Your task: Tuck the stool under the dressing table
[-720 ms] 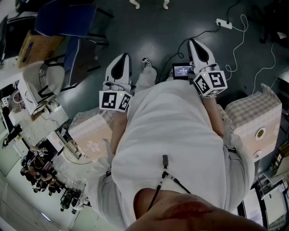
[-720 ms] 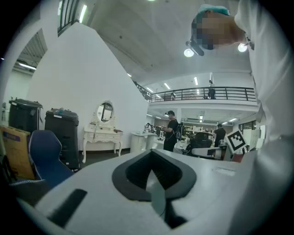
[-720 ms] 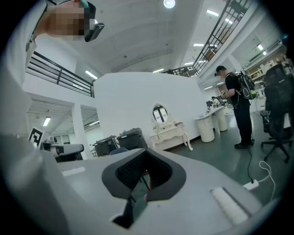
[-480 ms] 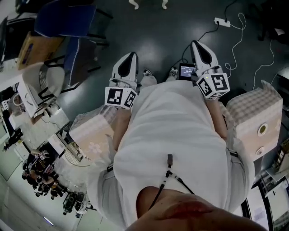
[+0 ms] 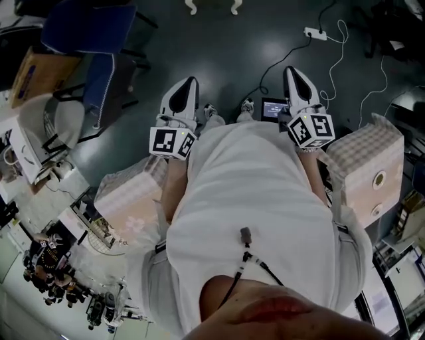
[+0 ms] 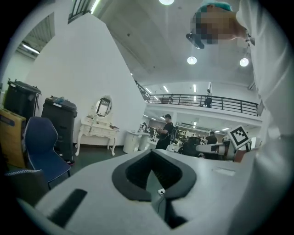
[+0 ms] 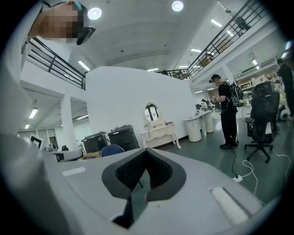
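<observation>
The white dressing table with an oval mirror (image 6: 98,130) stands far off against the white wall; the right gripper view shows this dressing table (image 7: 159,130) too. Two white curved legs (image 5: 192,6) show at the top edge of the head view; whether they belong to the stool or the table I cannot tell. My left gripper (image 5: 186,83) and right gripper (image 5: 293,70) are held out in front of the person's white shirt, pointing forward over the dark floor. In both gripper views the left gripper (image 6: 156,174) and right gripper (image 7: 144,176) have their jaws together with nothing between them.
A blue chair (image 5: 93,40) stands at the left, with black bins (image 6: 57,121) behind it. A power strip with white cable (image 5: 312,33) lies on the floor at the right. Checked boxes (image 5: 365,166) flank the person. A person (image 7: 227,114) and an office chair (image 7: 262,124) stand at the right.
The person has stepped forward: both shoes now show by the grippers, and the floor items have drifted left. Both grippers stay shut and side by side.
</observation>
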`<action>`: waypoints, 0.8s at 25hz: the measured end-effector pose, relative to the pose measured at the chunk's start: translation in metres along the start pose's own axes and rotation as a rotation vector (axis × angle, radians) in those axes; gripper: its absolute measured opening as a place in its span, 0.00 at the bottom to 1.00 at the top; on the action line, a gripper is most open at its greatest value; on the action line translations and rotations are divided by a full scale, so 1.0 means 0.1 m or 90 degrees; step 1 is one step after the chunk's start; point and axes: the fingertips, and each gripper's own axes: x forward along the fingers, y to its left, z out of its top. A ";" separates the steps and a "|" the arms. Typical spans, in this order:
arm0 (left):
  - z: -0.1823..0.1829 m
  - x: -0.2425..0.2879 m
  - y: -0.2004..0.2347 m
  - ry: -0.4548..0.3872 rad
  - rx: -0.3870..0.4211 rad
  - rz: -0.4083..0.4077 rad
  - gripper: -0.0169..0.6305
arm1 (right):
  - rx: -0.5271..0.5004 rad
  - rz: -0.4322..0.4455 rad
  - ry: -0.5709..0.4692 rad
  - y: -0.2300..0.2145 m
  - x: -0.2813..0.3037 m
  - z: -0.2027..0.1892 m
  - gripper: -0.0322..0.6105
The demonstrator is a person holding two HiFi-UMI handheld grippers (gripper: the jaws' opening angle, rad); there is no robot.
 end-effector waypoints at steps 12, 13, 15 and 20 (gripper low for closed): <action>0.14 -0.41 0.53 -0.025 0.030 -0.039 0.04 | 0.015 -0.061 -0.057 0.40 -0.07 0.10 0.06; 0.18 -0.44 0.57 -0.029 0.032 -0.037 0.04 | 0.025 -0.058 -0.067 0.41 -0.07 0.13 0.06; 0.23 -0.48 0.63 -0.036 0.027 -0.031 0.04 | 0.035 -0.048 -0.082 0.46 -0.08 0.18 0.06; 0.20 -0.48 0.64 -0.036 0.010 -0.020 0.04 | 0.013 -0.043 -0.074 0.45 0.00 0.22 0.06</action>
